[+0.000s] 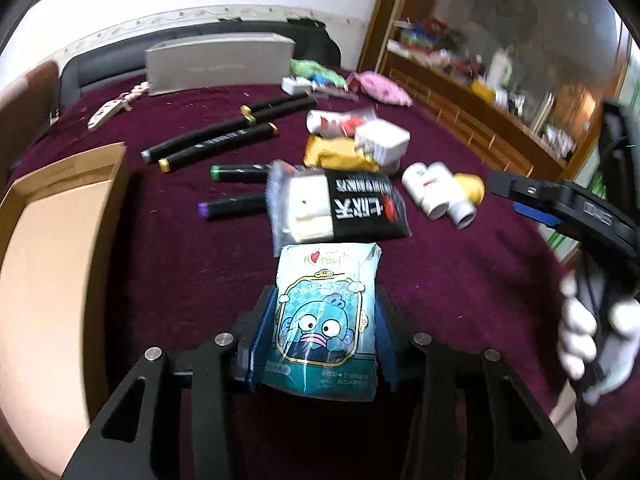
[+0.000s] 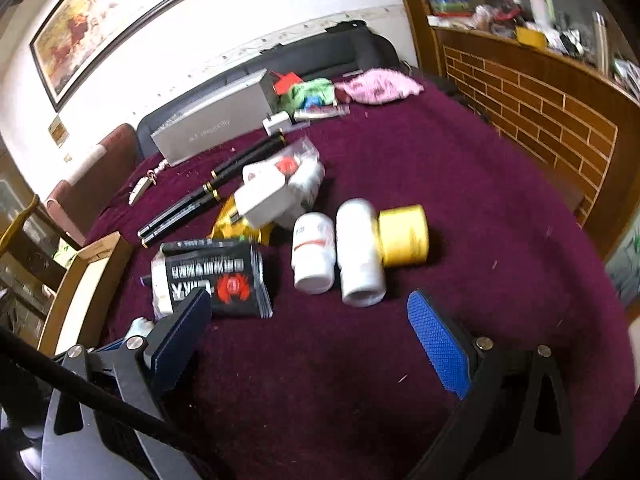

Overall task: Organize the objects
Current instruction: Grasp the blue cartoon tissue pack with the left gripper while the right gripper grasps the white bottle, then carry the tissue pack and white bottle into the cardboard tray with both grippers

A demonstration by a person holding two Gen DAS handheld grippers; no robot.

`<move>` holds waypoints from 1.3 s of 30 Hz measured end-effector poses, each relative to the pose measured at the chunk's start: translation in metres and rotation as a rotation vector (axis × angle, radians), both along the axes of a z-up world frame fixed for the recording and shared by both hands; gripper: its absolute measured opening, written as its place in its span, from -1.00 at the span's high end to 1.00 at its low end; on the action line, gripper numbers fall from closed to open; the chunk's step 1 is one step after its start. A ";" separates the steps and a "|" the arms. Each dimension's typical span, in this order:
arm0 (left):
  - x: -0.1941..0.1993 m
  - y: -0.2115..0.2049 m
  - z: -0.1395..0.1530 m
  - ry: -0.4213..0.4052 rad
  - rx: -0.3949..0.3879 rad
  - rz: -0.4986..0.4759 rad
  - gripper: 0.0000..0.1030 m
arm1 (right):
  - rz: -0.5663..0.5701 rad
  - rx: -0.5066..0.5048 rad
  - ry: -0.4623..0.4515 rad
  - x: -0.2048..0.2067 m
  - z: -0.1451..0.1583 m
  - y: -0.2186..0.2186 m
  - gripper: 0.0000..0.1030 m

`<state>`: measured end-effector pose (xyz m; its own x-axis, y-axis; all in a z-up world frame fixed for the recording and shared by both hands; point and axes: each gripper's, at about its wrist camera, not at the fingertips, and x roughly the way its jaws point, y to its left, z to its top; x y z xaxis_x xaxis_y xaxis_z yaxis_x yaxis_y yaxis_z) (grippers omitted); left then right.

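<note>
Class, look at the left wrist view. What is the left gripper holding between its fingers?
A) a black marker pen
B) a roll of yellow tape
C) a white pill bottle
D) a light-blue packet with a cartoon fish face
D: the left gripper is shut on the light-blue cartoon packet, which sits between its two fingers above the maroon cloth.

From my left wrist view, the box (image 1: 60,216) sits at the left edge, markers (image 1: 224,136) above centre, a packet (image 1: 336,208) at centre over two markers, bottles (image 1: 440,194) to its right, and the pouch (image 1: 326,320) lowest, between my left gripper's (image 1: 324,344) fingers.
</note>
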<state>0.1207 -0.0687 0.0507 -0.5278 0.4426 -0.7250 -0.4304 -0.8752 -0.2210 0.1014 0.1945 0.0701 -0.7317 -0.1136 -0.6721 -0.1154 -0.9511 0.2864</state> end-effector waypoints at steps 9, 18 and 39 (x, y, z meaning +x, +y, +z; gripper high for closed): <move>0.000 -0.031 0.019 0.016 0.066 0.033 0.22 | 0.012 -0.018 -0.157 -0.055 -0.011 0.029 -0.10; 0.000 -0.034 0.019 0.021 0.055 0.039 0.22 | -0.064 0.114 -0.212 -0.077 -0.016 0.033 -0.10; 0.002 -0.043 0.018 0.017 0.083 0.043 0.22 | 0.036 0.031 -0.307 -0.086 -0.016 0.001 0.21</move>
<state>0.1226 -0.1121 0.0687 -0.5599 0.4774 -0.6772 -0.3968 -0.8720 -0.2866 0.0154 0.1952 0.0543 -0.4902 -0.1121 -0.8644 -0.1576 -0.9639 0.2144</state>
